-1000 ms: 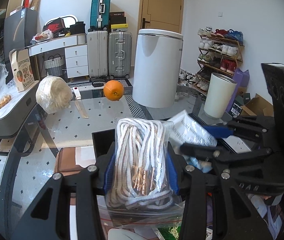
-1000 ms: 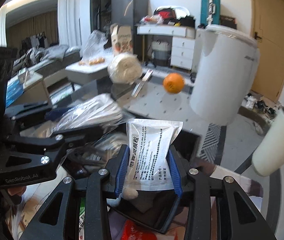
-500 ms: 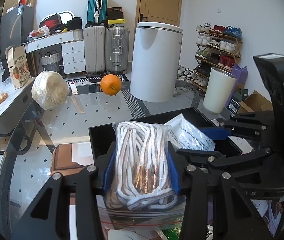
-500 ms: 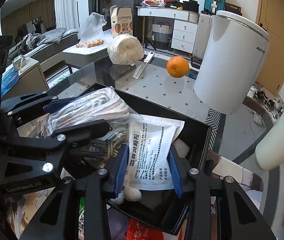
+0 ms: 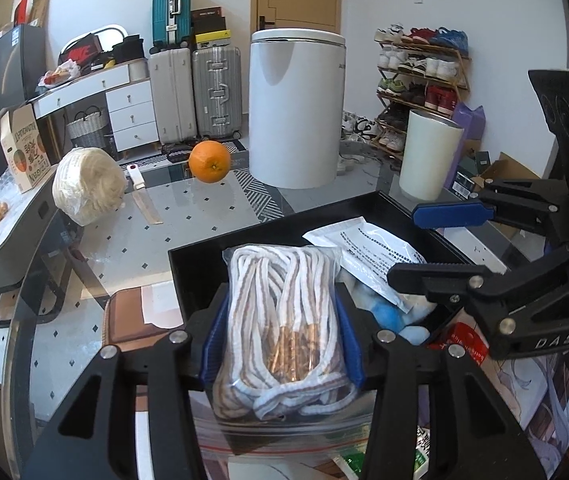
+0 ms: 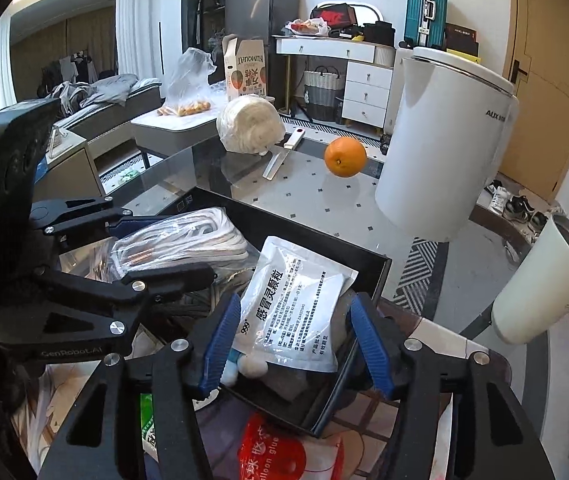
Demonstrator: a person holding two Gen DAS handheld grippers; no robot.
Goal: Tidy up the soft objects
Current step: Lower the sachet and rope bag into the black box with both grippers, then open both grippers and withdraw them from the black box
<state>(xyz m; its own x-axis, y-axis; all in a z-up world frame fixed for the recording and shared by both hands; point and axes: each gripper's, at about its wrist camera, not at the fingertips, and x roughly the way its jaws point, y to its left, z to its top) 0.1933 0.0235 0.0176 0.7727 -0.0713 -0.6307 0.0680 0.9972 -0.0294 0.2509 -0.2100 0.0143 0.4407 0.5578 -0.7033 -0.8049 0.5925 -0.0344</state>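
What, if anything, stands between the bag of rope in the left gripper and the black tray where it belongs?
Nothing visible does. The left gripper grips the bag of rope right over the black tray. Beside it lies the white packet, which the right gripper has just been opening around.

The right gripper has just opened (releasing the white sachet).

Each camera sits just behind its gripper, looking down and forward, very close. Both views show the black tray and orange.
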